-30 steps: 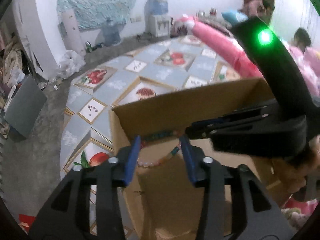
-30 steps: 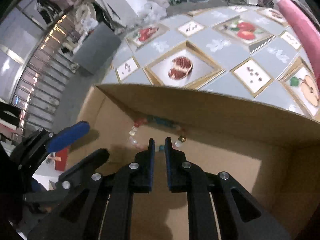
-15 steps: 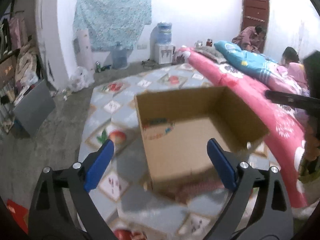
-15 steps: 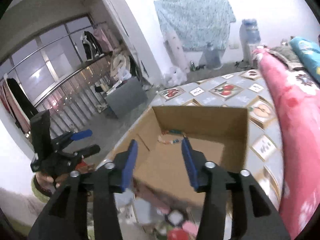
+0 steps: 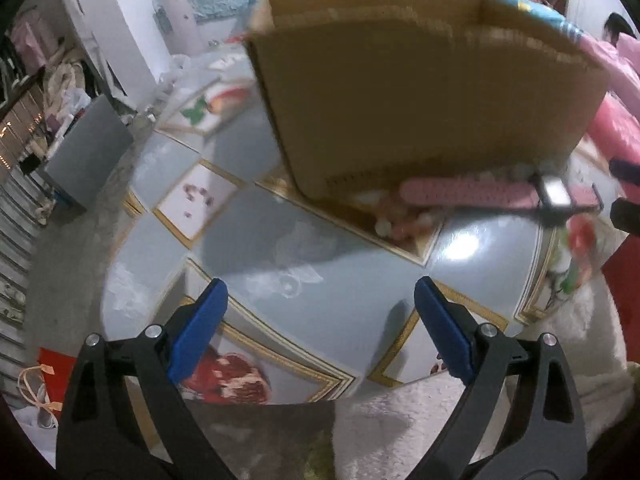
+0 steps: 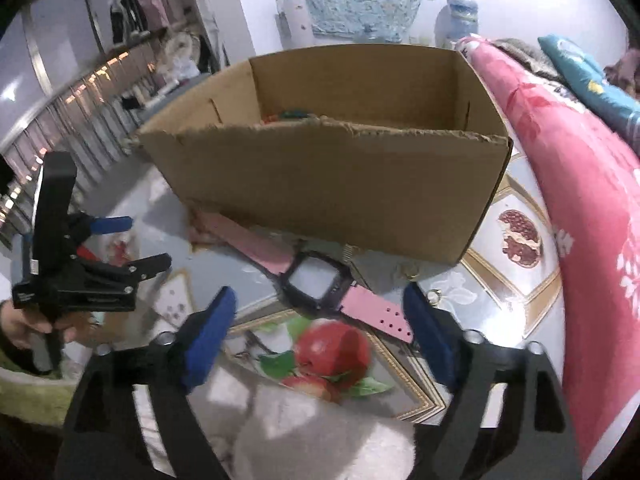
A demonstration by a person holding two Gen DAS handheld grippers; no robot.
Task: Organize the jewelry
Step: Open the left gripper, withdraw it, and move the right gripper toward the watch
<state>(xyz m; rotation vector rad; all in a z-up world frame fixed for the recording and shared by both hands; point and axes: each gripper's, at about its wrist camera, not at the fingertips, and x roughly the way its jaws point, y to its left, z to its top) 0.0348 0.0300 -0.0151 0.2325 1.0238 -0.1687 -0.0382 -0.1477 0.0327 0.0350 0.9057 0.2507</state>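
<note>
Lining up on the pink-strapped watch (image 6: 316,284) lying on the worktop (image 6: 472,304) against the cardboard box (image 6: 328,184).
Both the right hand-held gripper (image 6: 320,328) and left hand-held gripper (image 5: 318,328) are spread, holding nothing; lower the right one squarely astride the watch case before pinching.

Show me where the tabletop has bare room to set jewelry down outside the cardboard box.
Bare grey cloth lies between the open left claw and the cardboard box. It is crowded along the box's near wall: the pink watch and small pale pieces lie there, ahead of the open right claw.
</note>
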